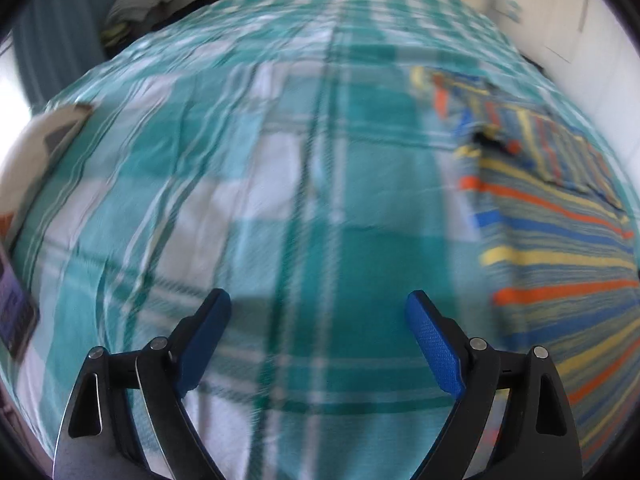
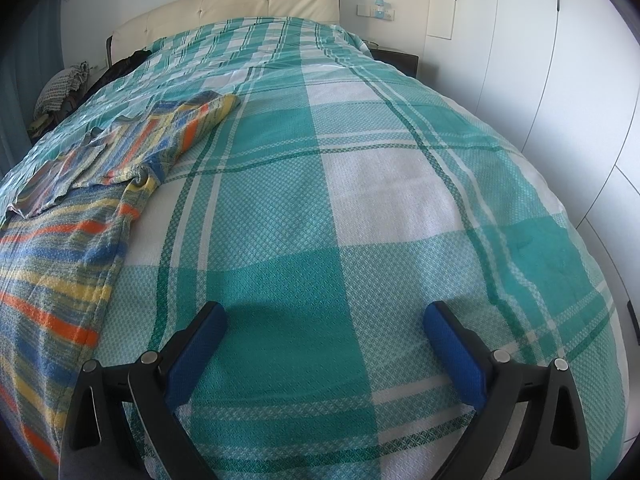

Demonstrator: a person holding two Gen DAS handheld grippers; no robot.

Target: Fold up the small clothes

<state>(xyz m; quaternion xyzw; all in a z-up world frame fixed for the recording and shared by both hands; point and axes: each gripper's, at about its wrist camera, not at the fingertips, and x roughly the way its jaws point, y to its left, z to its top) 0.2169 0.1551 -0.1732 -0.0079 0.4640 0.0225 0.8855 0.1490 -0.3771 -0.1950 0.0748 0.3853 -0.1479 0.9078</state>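
Observation:
A small striped garment (image 2: 72, 216) in blue, yellow, orange and grey-green lies spread on the bed, at the left of the right wrist view and at the right of the blurred left wrist view (image 1: 560, 240). One sleeve (image 2: 192, 116) points toward the headboard. My left gripper (image 1: 318, 300) is open and empty over the bedspread, left of the garment. My right gripper (image 2: 326, 312) is open and empty over the bedspread, right of the garment. Neither touches the garment.
The bed has a teal and white plaid bedspread (image 2: 360, 200) and a cream padded headboard (image 2: 240, 4). Dark and striped clothes (image 2: 72, 84) are piled by the far left side. White wardrobe doors (image 2: 540, 60) stand on the right. A flat dark device (image 1: 12, 312) lies at the left edge.

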